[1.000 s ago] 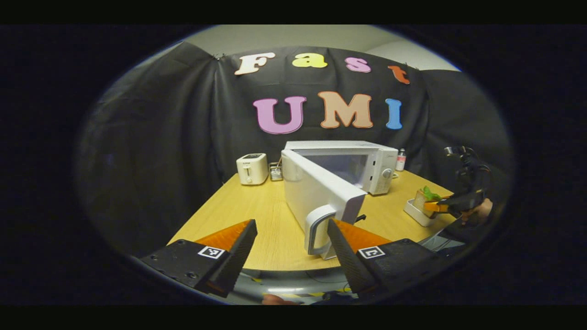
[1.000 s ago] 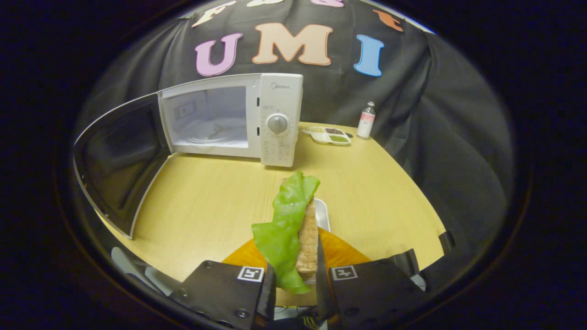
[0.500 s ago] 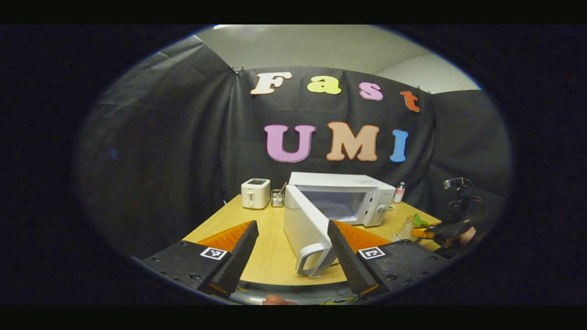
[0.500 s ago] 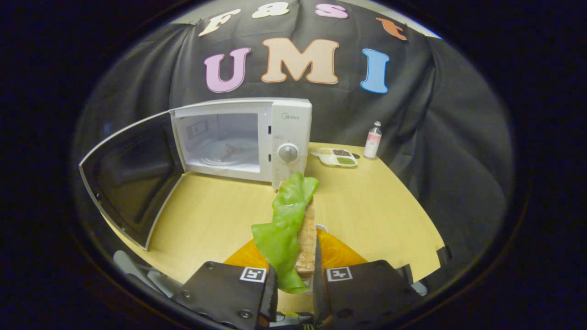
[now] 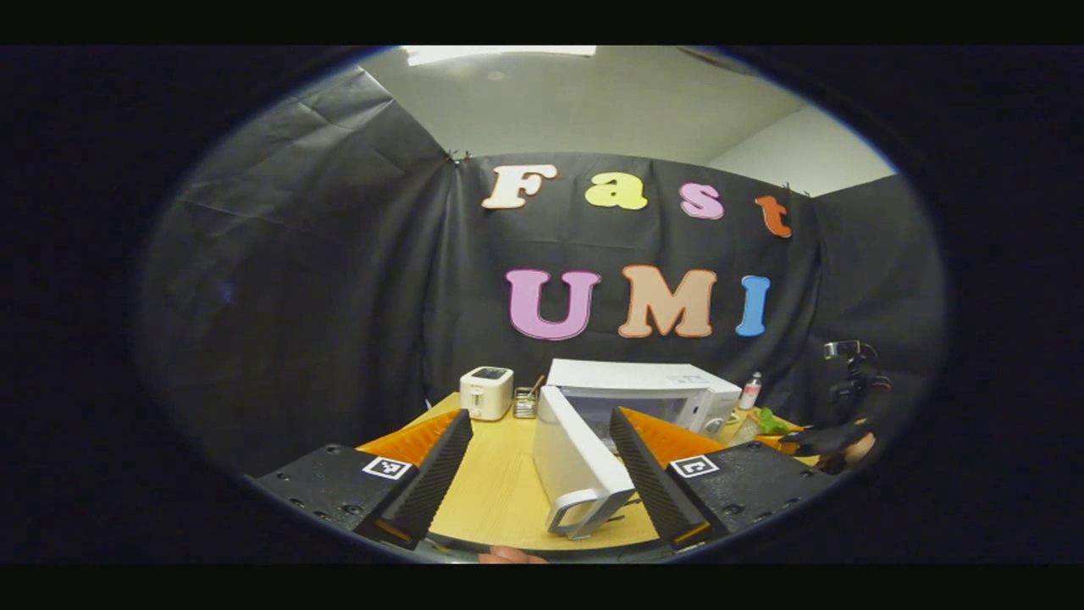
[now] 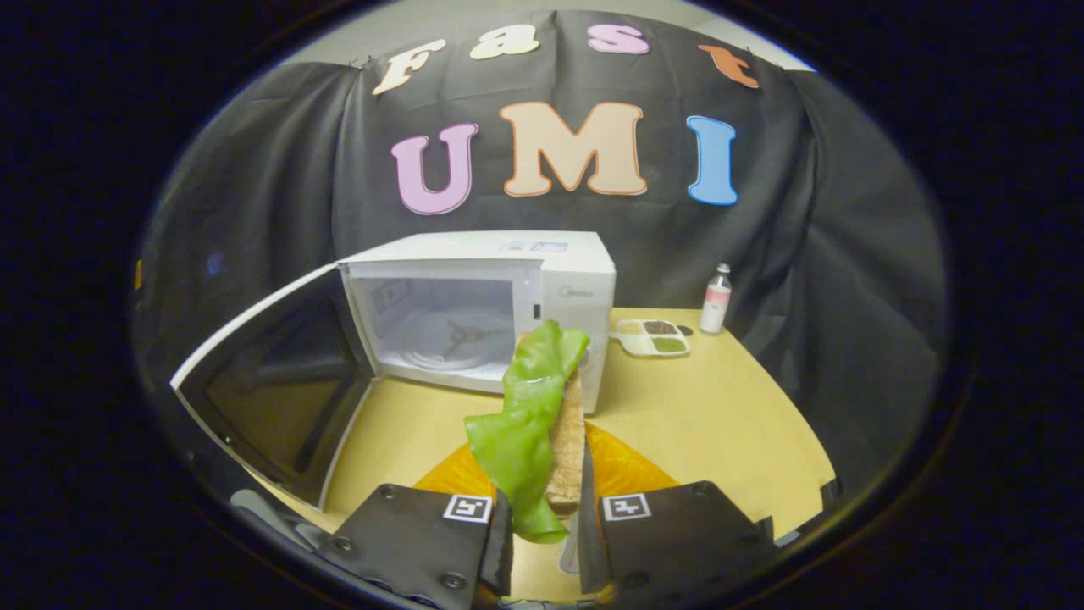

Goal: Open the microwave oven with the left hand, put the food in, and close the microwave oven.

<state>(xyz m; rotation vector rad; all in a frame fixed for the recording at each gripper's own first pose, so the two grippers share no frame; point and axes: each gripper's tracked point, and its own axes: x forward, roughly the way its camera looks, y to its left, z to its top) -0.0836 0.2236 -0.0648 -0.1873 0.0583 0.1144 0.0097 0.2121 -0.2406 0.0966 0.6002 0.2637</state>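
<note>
Right gripper (image 6: 538, 542) clamped narrow on the sandwich of tan bread with a green lettuce leaf (image 6: 542, 424), held upright above the light wooden tabletop (image 6: 711, 424), white boxy microwave oven (image 6: 508, 313) at 12 o'clock with its door (image 6: 279, 390) swung open toward 9 o'clock. Left gripper (image 5: 542, 474) spread wide and holding nothing, the white door handle (image 5: 580, 512) between its fingers and farther off. White toaster (image 5: 485, 392) at 11 o'clock; small bottle (image 6: 716, 309) and divided white dish (image 6: 650, 337) at 1 o'clock.

Claw (image 6: 539, 529) gripping sandwich (image 6: 542, 424), microwave (image 6: 483, 318) open
</note>
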